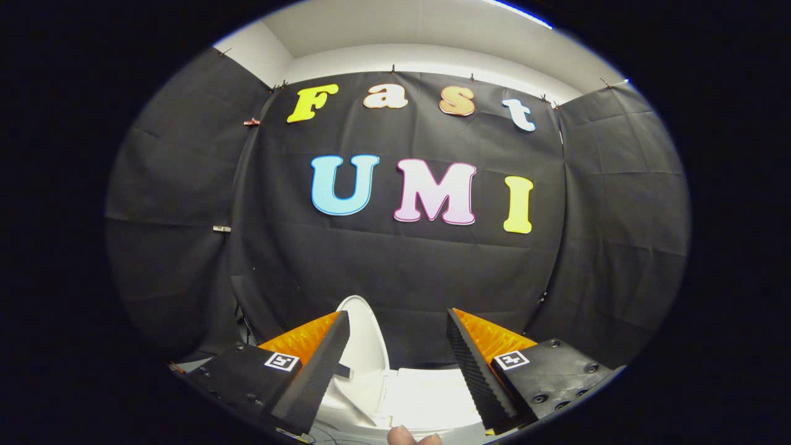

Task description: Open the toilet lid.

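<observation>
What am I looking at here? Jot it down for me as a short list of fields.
setting: booth walled with black cloth
toilet lid: white, raised upright, just beyond the gripper's fingers
toilet body: white, between and below the fingers
gripper: open, fingers spread apart, gripping nothing
contact: none visible between fingers and lid
person: fingertip at the gripper's base
</observation>
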Motion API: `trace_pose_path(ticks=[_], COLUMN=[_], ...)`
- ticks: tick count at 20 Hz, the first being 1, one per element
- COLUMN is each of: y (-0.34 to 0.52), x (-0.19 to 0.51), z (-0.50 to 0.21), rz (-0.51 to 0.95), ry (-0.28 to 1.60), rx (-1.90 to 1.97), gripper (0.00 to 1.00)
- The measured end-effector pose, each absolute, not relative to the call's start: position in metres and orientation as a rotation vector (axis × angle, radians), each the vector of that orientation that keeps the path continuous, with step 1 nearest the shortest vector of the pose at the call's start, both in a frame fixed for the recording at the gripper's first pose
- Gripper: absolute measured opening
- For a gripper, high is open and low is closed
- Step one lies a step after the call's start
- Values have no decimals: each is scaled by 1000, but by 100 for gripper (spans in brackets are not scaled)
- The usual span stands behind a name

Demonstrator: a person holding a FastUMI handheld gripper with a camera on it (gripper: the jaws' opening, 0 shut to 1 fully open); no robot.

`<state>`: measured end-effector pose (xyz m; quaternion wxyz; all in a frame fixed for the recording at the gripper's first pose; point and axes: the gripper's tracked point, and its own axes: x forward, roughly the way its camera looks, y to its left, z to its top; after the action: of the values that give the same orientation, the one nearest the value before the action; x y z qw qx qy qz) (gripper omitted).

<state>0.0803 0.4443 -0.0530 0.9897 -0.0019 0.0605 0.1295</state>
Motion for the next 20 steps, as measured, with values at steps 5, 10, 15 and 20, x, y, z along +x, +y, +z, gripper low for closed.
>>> trace_pose_path(ticks=[5, 10, 15, 20], y=[395, 346, 287, 225], x=[76, 69, 66, 60], z=[-21, -4, 1, -2], rz=[237, 228, 207, 173], ry=[67, 46, 46, 37], rx=[0, 15, 52, 55], gripper=[98, 98, 98, 98])
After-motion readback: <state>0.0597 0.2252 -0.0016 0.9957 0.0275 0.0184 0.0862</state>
